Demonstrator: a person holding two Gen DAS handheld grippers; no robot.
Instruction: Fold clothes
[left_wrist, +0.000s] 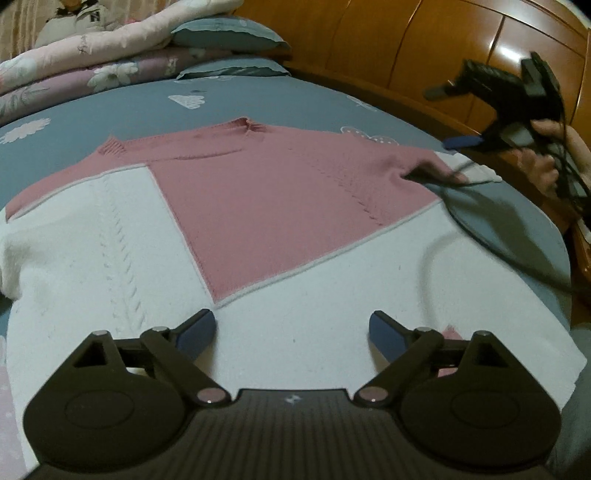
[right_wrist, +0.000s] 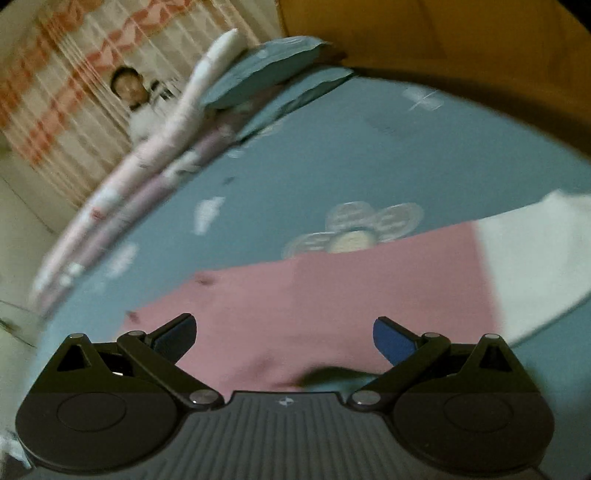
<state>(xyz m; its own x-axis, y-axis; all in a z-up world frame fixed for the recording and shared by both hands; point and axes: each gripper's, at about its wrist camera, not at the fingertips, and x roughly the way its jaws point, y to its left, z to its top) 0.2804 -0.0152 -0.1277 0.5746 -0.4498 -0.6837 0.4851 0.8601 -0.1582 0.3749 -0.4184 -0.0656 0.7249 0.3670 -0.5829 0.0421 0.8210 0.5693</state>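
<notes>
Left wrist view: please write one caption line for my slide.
Open left gripper above a pink-and-white sweater lying on the blue bed sheet.

Knitted sweater (left_wrist: 258, 192) on matt bedsheet (left_wrist: 277, 103); glossy wooden headboard (left_wrist: 424, 44).

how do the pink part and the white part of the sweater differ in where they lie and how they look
The pink part covers the far half of the sweater, up to the ribbed neck; the white part covers the near half, beneath the left gripper. A pink sleeve lies folded across the chest, cutting diagonally into the white part, which shows no such fold. Both are knit with a cable stitch and lie flat on the blue bedsheet.
</notes>
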